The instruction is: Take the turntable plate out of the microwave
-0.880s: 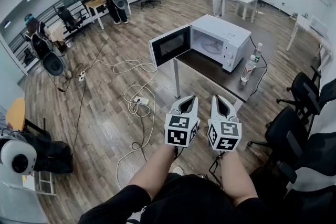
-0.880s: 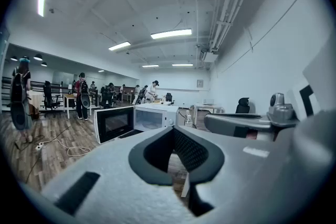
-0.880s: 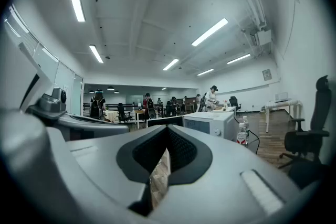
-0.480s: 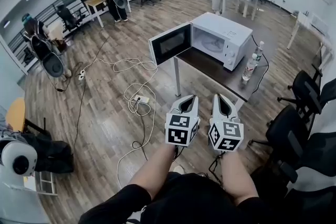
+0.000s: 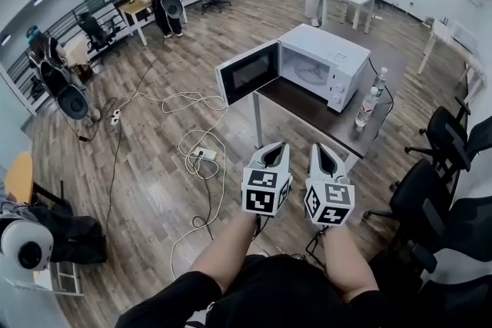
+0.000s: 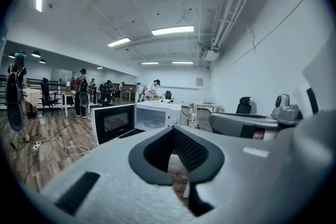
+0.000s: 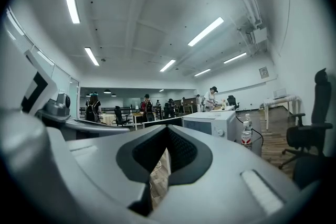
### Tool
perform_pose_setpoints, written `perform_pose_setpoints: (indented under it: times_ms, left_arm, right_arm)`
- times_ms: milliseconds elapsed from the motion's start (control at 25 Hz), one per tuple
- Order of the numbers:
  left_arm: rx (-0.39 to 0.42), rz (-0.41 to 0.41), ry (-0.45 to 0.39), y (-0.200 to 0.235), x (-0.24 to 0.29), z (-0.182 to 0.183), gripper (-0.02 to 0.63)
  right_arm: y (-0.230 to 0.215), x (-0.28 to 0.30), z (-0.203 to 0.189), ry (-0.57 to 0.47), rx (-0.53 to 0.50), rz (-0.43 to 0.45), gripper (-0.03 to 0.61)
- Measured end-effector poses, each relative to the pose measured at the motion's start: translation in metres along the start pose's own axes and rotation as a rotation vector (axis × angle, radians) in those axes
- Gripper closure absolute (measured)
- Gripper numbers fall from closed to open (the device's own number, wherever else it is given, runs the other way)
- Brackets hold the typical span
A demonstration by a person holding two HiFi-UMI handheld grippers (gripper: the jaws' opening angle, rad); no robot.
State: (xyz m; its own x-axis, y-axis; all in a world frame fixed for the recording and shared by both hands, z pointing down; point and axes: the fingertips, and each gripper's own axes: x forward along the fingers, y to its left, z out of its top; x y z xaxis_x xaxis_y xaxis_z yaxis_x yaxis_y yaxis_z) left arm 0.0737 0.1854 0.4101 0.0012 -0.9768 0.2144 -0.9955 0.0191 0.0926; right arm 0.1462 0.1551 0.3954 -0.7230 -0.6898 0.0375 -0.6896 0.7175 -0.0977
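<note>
The left gripper [image 5: 274,146] and right gripper [image 5: 321,147] were closed and empty, side by side. The turntable plate [image 5: 311,71] lay inside the microwave [image 5: 330,50], well ahead of both. Its door [image 5: 247,71] stood open, ahead-left. The table [image 5: 296,100] edge faced both tools across open floor [image 5: 231,136].

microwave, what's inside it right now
With its door open, the microwave shows a pale round turntable plate lying flat on the cavity floor, with nothing visibly on it. Whatever sits under the plate is covered, and the cavity's corners are too small to make out.
</note>
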Motion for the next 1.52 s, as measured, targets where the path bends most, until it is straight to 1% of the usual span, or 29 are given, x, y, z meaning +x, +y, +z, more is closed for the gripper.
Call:
perform_pose_setpoints:
  times_ms: [280, 560, 760, 880, 1120, 1520]
  left_arm:
    - [-0.004, -0.031, -0.003, 0.03, 0.021, 0.003, 0.606]
    - [-0.007, -0.048, 0.025, 0.054, 0.035, -0.007, 0.606]
    - [-0.001, -0.053, 0.045, 0.066, 0.052, -0.008, 0.606]
    - [-0.003, -0.05, 0.053, 0.077, 0.068, -0.009, 0.606]
    - [-0.011, -0.035, 0.056, 0.097, 0.106, -0.003, 0.606]
    - [-0.018, -0.032, 0.062, 0.12, 0.189, 0.013, 0.606]
  right_arm:
    - [0.007, 0.032, -0.005, 0.003, -0.008, -0.027, 0.571]
    - [0.014, 0.055, -0.018, 0.017, 0.013, -0.043, 0.571]
    - [0.007, 0.076, -0.025, 0.033, 0.041, -0.047, 0.571]
    - [0.003, 0.095, -0.026, 0.031, 0.037, -0.042, 0.57]
    - [-0.014, 0.137, -0.021, 0.022, 0.035, -0.031, 0.57]
    - [-0.059, 0.215, -0.013, 0.029, 0.017, -0.024, 0.57]
